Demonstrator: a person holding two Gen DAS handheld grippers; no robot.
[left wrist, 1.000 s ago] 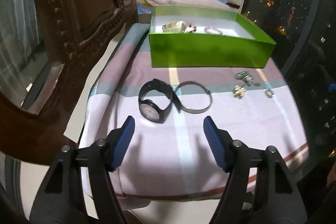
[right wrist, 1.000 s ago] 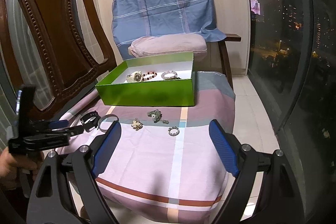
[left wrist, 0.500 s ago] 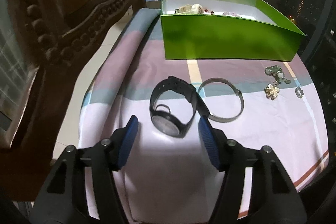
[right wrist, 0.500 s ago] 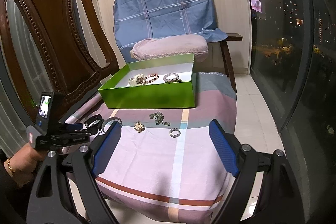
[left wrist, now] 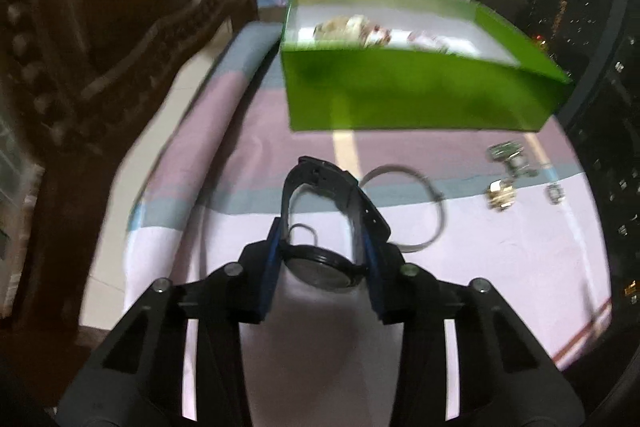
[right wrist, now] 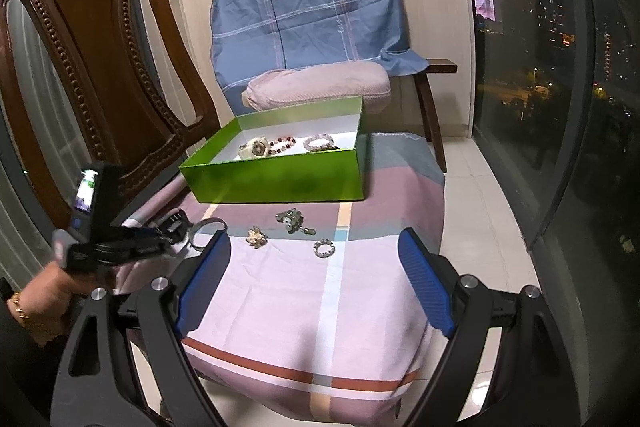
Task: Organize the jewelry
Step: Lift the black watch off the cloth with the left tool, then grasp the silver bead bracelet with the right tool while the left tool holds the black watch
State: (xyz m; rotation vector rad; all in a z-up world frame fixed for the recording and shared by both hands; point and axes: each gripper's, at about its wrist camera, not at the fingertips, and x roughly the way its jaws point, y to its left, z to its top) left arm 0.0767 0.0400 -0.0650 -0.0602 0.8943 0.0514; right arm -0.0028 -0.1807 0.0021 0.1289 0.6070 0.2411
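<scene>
Closing around a black watch [left wrist: 320, 259], the left tool [left wrist: 322, 259] has its blue pads [left wrist: 274, 255] against either side of the watch case, with the strap looping up beyond the tips. The watch sits on a striped cloth [left wrist: 500, 267] of pink, white and grey-blue bands. Just beside the strap lies a thin metal bangle [left wrist: 424, 211], and further right are a few small metal trinkets [left wrist: 502, 193]. Behind them stands an open green box [left wrist: 400, 95] holding more jewelry; a carved wooden chair [left wrist: 100, 47] fills the left side.

From the right wrist, the right tool [right wrist: 316, 283] hangs spread wide above the cloth [right wrist: 320, 327], nothing between its pads. At the left edge a hand [right wrist: 44, 299] grips the left tool [right wrist: 168, 241], its tips at the watch [right wrist: 176, 223] next to the bangle [right wrist: 208, 231]. A flower-shaped trinket [right wrist: 256, 237], a clump of charms [right wrist: 294, 221] and a ring [right wrist: 324, 249] lie between the tool and the green box [right wrist: 280, 179], where a pale watch [right wrist: 256, 149] and bead bracelets [right wrist: 318, 143] rest.
</scene>
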